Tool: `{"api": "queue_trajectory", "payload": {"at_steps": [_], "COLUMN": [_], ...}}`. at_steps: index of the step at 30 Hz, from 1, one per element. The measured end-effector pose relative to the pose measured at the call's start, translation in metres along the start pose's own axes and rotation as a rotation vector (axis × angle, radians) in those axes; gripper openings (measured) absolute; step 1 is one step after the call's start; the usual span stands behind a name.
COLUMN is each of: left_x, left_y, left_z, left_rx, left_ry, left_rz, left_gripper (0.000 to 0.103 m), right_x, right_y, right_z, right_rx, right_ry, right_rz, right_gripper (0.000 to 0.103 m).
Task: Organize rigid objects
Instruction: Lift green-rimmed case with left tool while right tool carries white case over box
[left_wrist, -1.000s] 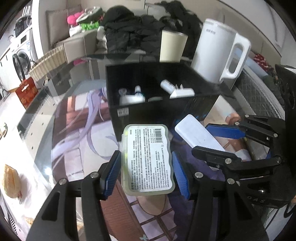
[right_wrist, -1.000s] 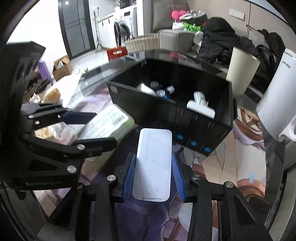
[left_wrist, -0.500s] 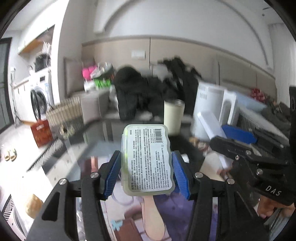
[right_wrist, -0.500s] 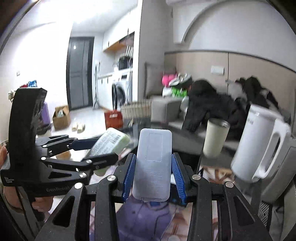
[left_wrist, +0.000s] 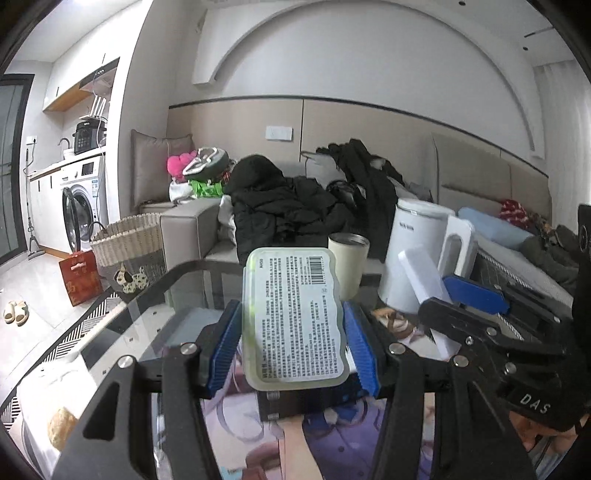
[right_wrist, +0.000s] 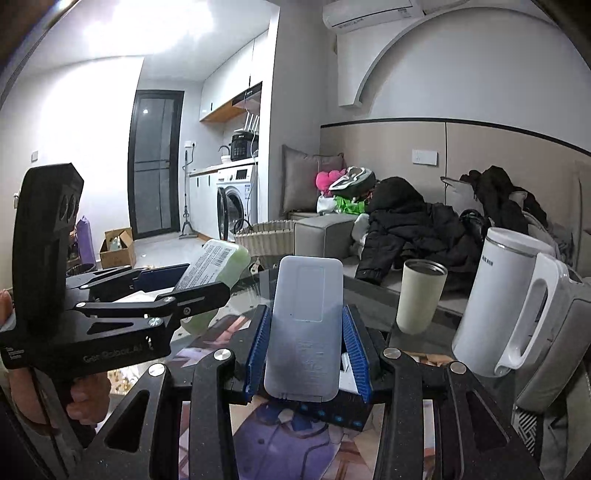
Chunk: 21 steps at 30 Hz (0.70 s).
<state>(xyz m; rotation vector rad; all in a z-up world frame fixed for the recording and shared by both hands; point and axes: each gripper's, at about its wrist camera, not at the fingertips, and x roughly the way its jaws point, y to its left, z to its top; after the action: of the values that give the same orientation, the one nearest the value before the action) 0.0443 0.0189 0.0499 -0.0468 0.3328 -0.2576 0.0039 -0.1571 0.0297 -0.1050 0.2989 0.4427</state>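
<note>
The left gripper (left_wrist: 293, 347) was clenched on a pale green plastic case (left_wrist: 293, 317), its printed label and barcode facing the camera, the blue pads (left_wrist: 223, 350) pressed to both long edges. The right gripper (right_wrist: 304, 354) was clamped in the same way on a flat white case (right_wrist: 304, 328), held upright between its blue pads. Both items were raised above the table, side by side; in the left wrist view the white case (left_wrist: 421, 273) stood at about 3 o'clock from the green one, and in the right wrist view the green case (right_wrist: 214, 273) lay at about 9 o'clock.

Below the grippers was a glass-topped table (left_wrist: 147, 314) over a printed purple illustration. The edge of a black box (left_wrist: 303, 402) showed just under the green case, at 6 o'clock. Toward 1 o'clock on the table stood a cream tumbler (right_wrist: 421, 295), and beyond it, at 3 o'clock, a white electric kettle (right_wrist: 513, 299).

Behind the table ran a grey sofa (right_wrist: 321, 229) heaped with black jackets (right_wrist: 406, 225) and a pink plush toy (right_wrist: 327, 181). At 10 o'clock were a wicker basket (left_wrist: 127, 240), a red bag (left_wrist: 81, 277) and a washing machine (left_wrist: 79, 206) under a counter; a dark door (right_wrist: 155, 162) closed the far end of the room. Slippers (left_wrist: 14, 312) lay on the tiled floor.
</note>
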Motion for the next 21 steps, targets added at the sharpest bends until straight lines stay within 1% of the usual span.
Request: {"api": "queue_trajectory", "payload": {"at_steps": [3,6,9,13,16,21], "left_x": [0.008,0.022,0.04,0.06,0.07,0.078], "left_y": [0.004,0.01,0.013,0.013,0.015,0.014], "left_z": [0.009,0.017,0.023,0.025,0.025,0.023], "left_rx": [-0.002,-0.03,-0.055,-0.062,-0.088,-0.09], "left_ry": [-0.036,-0.043,-0.04,-0.032,-0.019,-0.005], "left_rz": [0.01,0.013,0.016,0.022,0.015,0.017], "left_gripper": [0.054,0.054,0.054,0.054,0.054,0.054], "right_x": [0.005,0.018,0.037,0.059,0.071,0.082], "right_y": [-0.003,-0.009,-0.018,-0.027,-0.029,-0.032], "right_z": [0.007,0.015,0.023,0.029,0.03,0.029], "right_rx": [0.009,0.015,0.043,0.073,0.08,0.092], "right_ry": [-0.023,-0.024,-0.018,-0.015,-0.011,0.012], "right_rz": [0.0,0.004,-0.007,-0.028,-0.038,-0.04], "right_gripper": [0.039,0.039,0.039,0.039,0.039,0.039]}}
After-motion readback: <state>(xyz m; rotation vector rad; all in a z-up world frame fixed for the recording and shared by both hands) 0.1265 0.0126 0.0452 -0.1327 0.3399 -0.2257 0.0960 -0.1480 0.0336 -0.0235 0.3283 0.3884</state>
